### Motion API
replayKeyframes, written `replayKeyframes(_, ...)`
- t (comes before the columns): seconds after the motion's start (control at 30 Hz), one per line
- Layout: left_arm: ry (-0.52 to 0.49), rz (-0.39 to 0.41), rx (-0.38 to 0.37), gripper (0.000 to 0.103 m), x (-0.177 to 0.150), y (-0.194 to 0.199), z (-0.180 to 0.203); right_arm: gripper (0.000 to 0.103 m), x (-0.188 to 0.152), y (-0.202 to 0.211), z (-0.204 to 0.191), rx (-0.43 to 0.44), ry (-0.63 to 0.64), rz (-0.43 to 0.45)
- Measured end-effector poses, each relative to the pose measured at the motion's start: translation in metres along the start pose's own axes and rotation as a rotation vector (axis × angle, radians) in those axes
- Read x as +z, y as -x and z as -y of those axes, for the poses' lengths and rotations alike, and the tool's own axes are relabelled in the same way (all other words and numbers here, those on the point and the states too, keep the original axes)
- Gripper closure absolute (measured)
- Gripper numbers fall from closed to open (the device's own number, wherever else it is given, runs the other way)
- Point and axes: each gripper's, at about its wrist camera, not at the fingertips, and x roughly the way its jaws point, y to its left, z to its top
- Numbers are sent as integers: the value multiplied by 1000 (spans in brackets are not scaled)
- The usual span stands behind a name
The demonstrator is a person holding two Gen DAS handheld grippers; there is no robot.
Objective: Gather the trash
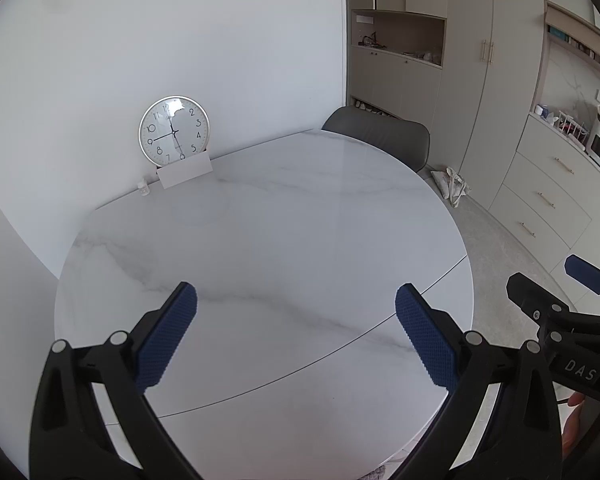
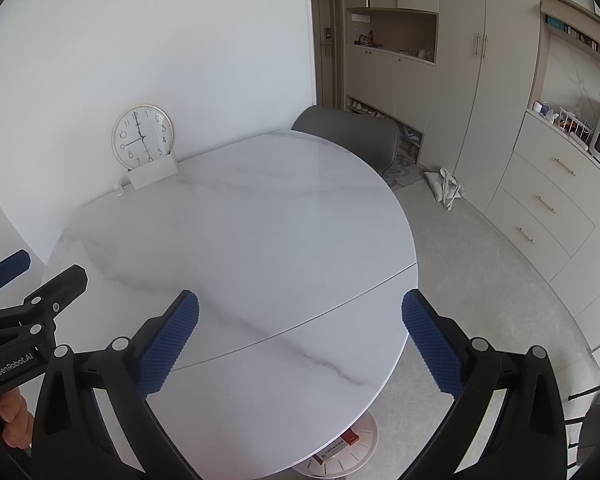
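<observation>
My left gripper [image 1: 296, 300] hangs open above the near part of a round white marble table [image 1: 260, 240], with nothing between its blue pads. My right gripper [image 2: 300, 304] is open too, over the table's [image 2: 240, 232] near right edge, and holds nothing. Each gripper shows at the edge of the other's view: the right gripper [image 1: 556, 280] and the left gripper [image 2: 40, 270]. Below the table rim lies a red and white packet [image 2: 340, 446] on a white round object [image 2: 364, 456], partly hidden by the tabletop.
A wall clock [image 1: 174, 130] leans on the wall behind a white card [image 1: 185, 171], with a small bottle [image 1: 143, 189] beside it. A grey chair [image 1: 380, 132] stands at the far side. A crumpled bag [image 2: 446, 186] lies on the floor by beige cabinets [image 2: 540, 200].
</observation>
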Motion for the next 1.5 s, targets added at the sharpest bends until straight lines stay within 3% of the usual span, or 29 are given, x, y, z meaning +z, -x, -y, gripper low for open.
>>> replayKeyframes(1.5,-10,-9,-20,8,3,-4,4,2,-5,-6,0,-15,-13,-6)
